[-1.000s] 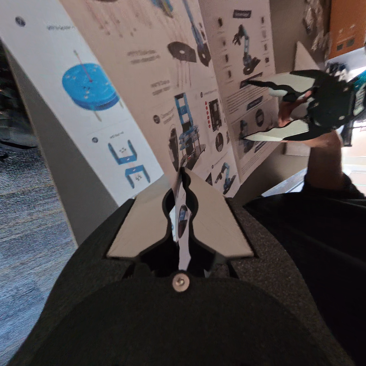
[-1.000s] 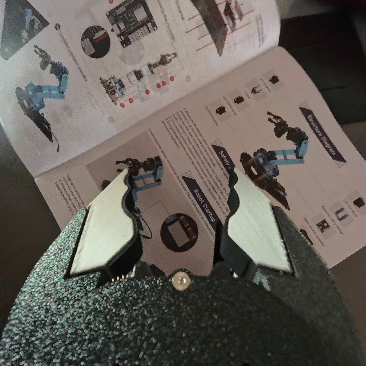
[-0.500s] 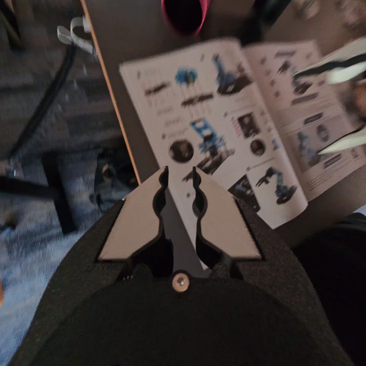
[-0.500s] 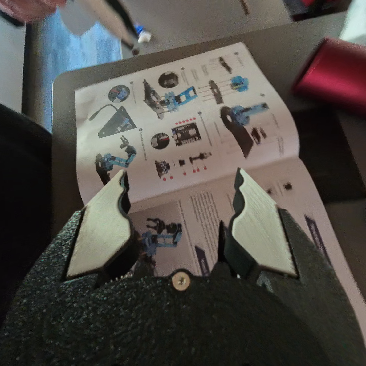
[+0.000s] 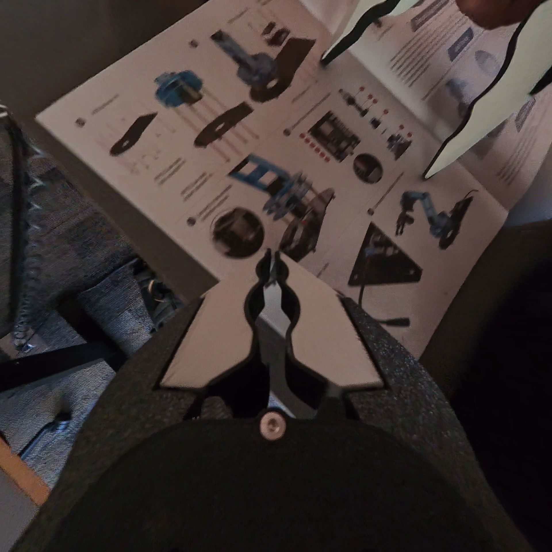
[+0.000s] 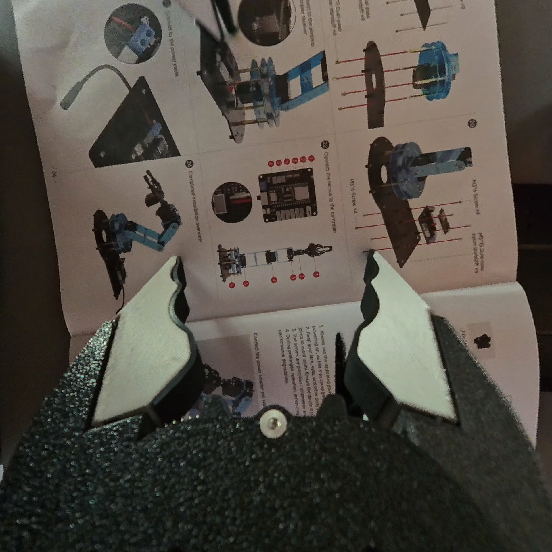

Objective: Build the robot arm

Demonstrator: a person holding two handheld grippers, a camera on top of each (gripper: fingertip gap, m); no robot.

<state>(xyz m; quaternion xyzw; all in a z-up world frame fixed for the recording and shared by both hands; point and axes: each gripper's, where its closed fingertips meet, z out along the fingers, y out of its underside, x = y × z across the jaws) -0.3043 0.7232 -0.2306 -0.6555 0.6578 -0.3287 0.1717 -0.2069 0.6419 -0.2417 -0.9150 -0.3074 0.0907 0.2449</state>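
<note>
An open instruction booklet [image 5: 143, 185] with robot arm pictures lies on a dark table [image 5: 89, 44]. My left gripper [image 5: 272, 258] has its jaws almost together over the near corner of the booklet's left page. No paper shows clamped between them, and I cannot tell if the tips touch the page. My right gripper [image 6: 274, 257] is open and empty, held low over the booklet [image 6: 263, 149] just past its fold. It also shows in the left wrist view [image 5: 375, 118] above the right page. A dark blurred tip [image 6: 221, 18] at the page's far edge appears to be the left gripper.
The table's edge runs close to the booklet's left side, with grey-blue carpet [image 5: 59, 239] and black frame bars [image 5: 44, 367] below. A person's dark clothing [image 5: 507, 328] fills the right side. An orange-edged board [image 5: 21, 478] sits at the lower left. Across from one pair of fingers to the other is roughly 15 centimeters.
One second ago my left gripper held a page up. It let go, the page lay flat, and the jaws have closed again near the corner. My right gripper has moved closer to the fold.
</note>
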